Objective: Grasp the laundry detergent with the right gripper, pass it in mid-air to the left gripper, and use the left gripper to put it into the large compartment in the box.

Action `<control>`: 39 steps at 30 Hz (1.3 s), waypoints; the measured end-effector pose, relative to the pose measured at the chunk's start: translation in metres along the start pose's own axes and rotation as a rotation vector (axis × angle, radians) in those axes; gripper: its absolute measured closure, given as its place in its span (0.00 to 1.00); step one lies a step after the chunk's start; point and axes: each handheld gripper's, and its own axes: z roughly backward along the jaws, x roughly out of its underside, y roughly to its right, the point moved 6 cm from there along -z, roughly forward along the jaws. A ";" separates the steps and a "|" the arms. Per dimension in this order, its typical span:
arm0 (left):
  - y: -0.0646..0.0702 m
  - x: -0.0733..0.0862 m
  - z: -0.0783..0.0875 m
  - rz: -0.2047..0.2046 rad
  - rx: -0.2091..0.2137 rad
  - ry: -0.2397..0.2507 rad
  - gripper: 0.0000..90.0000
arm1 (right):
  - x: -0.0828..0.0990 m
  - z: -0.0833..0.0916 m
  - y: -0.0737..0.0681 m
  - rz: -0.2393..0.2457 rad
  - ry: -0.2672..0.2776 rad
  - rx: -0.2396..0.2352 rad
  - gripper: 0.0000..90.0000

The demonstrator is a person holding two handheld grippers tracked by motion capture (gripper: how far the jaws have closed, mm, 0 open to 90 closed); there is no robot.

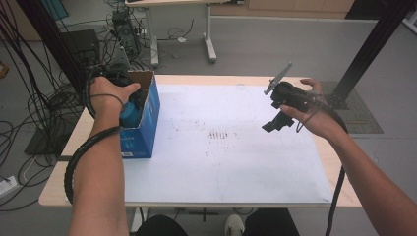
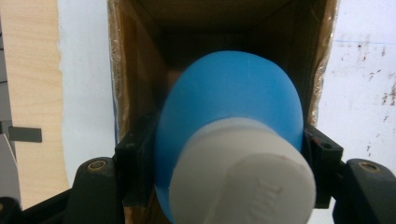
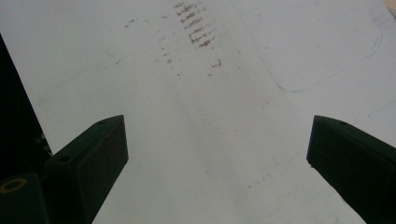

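Over the open top of the tall blue cardboard box (image 1: 142, 115), holding a round blue plastic bottle with a white cap (image 2: 233, 140), with the left gripper (image 1: 125, 105) squeezing tight on both sides. Going in, bottom first, but not dropped yet. Letting go and pulling out likely left to do. Well to the right of the box, hanging above the white table sheet (image 1: 231, 147), the right gripper (image 3: 217, 144) spread wide and empty. Looking along the left gripper: brown box walls (image 2: 140, 70) all around the bottle. From up high: just a bit of blue.
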 end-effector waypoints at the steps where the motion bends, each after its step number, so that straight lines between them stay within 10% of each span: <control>1: 0.000 0.000 -0.001 -0.001 0.000 -0.003 0.39 | 0.000 0.000 0.000 0.002 -0.003 0.000 0.06; 39: -0.002 0.000 -0.023 -0.013 0.008 -0.016 0.39 | 0.001 -0.003 0.005 -0.006 -0.009 0.013 0.06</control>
